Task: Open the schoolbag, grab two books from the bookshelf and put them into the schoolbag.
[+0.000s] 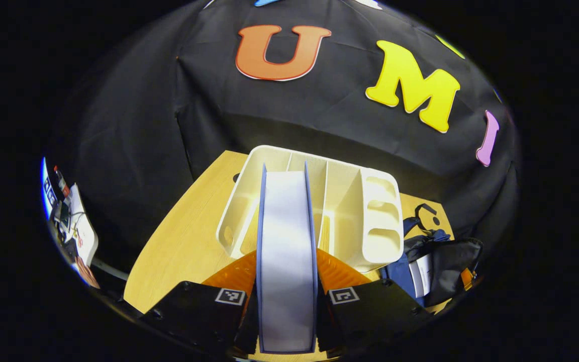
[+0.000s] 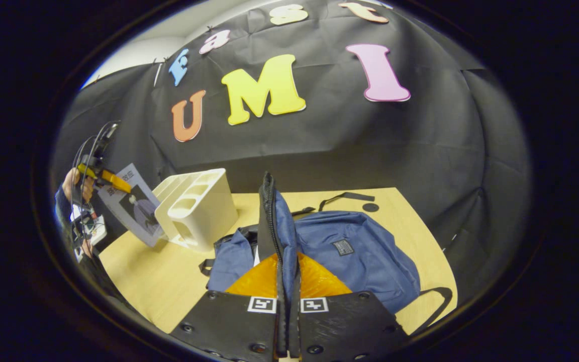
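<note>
A book (image 1: 287, 261) is clamped edge-on between the fingers of the left gripper (image 1: 287, 301), its pale page block and blue covers seen from the end, and it is held above the table (image 1: 179, 246), in front of the white bookshelf (image 1: 370, 221). In the right gripper view the same book (image 2: 131, 203) is seen lifted clear of the bookshelf (image 2: 194, 211), just beside it, carried by the left gripper (image 2: 106, 178) in a person's hand (image 2: 76, 183).

The right gripper (image 2: 288, 306) is closed narrowly on the zippered edge of the schoolbag (image 2: 355, 256), and that flap is held upright, so the bag is judged to be open. In the left gripper view something pale, possibly a book, is glimpsed inside the schoolbag (image 1: 438, 261); whether it is the first of the two cannot be told with certainty.

The opening step is taken as done and one book as grabbed. What is left, as far as can be judged, is for the held book to be carried across and lowered into the open mouth; the shelf's slots appear bare of further books
</note>
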### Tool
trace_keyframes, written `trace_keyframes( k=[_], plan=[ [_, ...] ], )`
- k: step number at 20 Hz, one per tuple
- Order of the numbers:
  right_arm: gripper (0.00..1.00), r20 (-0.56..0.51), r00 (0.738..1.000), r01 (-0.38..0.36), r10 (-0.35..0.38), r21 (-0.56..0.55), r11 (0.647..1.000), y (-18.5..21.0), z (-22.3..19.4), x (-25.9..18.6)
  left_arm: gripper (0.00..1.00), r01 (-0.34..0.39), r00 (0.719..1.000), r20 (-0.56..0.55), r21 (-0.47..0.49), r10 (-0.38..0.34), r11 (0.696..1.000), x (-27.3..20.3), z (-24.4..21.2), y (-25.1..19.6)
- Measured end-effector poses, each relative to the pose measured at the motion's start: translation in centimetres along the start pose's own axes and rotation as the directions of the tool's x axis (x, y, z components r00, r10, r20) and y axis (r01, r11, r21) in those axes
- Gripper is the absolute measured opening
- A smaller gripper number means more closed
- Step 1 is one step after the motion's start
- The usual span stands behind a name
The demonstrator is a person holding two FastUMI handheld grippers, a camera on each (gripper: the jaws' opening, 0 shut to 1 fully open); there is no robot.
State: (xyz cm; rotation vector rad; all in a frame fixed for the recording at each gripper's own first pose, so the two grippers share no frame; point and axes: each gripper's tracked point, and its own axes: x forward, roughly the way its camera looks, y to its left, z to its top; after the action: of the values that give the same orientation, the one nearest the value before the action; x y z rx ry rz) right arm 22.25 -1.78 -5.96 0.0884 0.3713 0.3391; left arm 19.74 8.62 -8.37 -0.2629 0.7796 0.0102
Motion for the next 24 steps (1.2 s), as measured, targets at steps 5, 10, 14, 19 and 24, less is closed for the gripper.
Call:
trace_keyframes(
  k=[5,10,14,19,24],
  plan=[
    [0.03,-0.019,0.999,0.04,-0.041,-0.023,0.999,0.4,0.1,-0.3,0.5,0.09,0.996,0.011,-0.217,-0.09,0.972,-3.3,-4.8,1.9],
    [0.03,-0.023,0.997,0.075,-0.076,-0.04,0.996,0.6,0.0,-0.4,0.46,0.225,0.974,0.063,-0.337,-0.216,0.914,-5.5,-8.1,0.1],
    [0.03,-0.032,0.996,0.084,-0.085,-0.014,0.996,0.5,-0.2,-0.2,0.46,0.3,0.953,0.089,-0.392,-0.288,0.87,-6.0,-9.1,-2.9],
    [0.03,-0.024,0.996,0.088,-0.088,-0.007,0.996,0.2,-0.1,-0.1,0.46,0.398,0.913,0.067,-0.361,-0.403,0.843,-5.3,-9.3,-8.9],
    [0.03,0.008,0.997,0.078,-0.078,0.005,0.997,0.0,0.1,-0.2,0.46,0.52,0.84,0.063,-0.379,-0.539,0.766,-4.9,-9.0,-15.2]
  ],
)
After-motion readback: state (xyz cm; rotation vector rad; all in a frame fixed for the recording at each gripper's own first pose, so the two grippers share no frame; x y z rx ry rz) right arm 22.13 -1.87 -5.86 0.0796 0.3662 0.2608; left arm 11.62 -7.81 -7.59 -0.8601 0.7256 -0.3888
